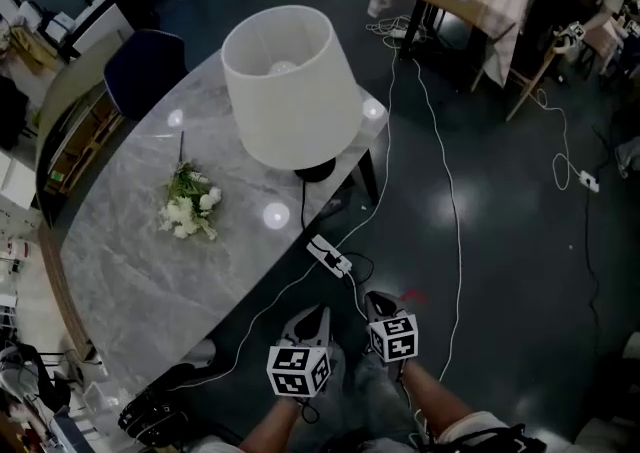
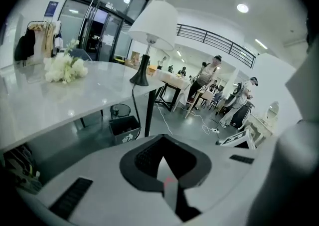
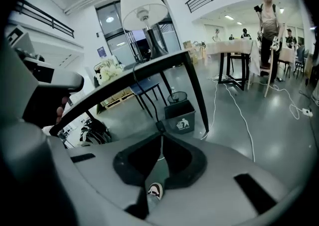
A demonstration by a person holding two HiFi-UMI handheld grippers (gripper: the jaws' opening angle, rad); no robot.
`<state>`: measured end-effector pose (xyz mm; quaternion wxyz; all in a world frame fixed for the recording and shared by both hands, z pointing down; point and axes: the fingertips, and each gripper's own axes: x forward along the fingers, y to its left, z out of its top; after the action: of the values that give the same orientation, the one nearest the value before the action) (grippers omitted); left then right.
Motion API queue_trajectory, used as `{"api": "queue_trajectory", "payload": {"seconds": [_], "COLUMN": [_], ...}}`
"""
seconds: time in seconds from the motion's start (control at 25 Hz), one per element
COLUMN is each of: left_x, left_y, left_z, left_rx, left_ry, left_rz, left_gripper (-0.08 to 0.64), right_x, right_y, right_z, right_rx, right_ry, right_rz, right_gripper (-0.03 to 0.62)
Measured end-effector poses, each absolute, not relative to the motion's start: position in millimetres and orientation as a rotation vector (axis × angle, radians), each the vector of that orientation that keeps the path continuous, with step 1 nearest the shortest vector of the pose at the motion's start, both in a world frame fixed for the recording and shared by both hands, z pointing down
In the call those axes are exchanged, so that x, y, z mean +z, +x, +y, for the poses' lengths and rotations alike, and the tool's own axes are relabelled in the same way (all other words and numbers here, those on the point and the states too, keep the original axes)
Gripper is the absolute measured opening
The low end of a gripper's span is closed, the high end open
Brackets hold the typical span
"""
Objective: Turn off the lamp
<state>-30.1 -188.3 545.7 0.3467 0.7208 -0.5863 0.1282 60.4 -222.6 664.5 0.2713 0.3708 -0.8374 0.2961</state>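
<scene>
Marble worktop (image 1: pixel 130 251) carries the lamp (image 1: pixel 290 86). Its cord drops off the edge below the lamp base, so the switch (image 1: pixel 328 256) hangs within reach. Left gripper (image 1: pixel 318 313) and right gripper (image 1: pixel 375 298) sit below the lamp, near the switch, fingers together, empty. Shade looks unlit.

Your left tongs (image 2: pixel 163 162) have their jaws together with nothing between them. Beyond them the lamp (image 2: pixel 151 25) stands near the bench (image 2: pixel 75 101) corner, with white flowers (image 2: pixel 65 68) further left and a bin (image 2: pixel 124 128) underneath.
</scene>
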Motion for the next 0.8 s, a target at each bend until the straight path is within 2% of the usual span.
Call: {"api": "queue_trajectory", "payload": {"seconds": [0.4,0.56,0.8], "left_x": [428,400,367], "left_y": [-39,-43,-45], "left_z": [-205,-198,-212], "left_rx": [0.281,0.249,0.200], "left_ry": [2.003,2.004,2.047], "left_rz": [-1.656,-1.700,-1.766], "left_gripper": [0.006,0.006,0.006], "right_x": [538,492,443], "right_y": [56,56,51], "right_z": [-248,-239,-237], "right_rx": [0.788,0.860,0.803], "right_ry": [1.074,1.122,1.104], "right_rz": [-2.338,-2.371,-2.436], "right_gripper": [0.005,0.005,0.002]}}
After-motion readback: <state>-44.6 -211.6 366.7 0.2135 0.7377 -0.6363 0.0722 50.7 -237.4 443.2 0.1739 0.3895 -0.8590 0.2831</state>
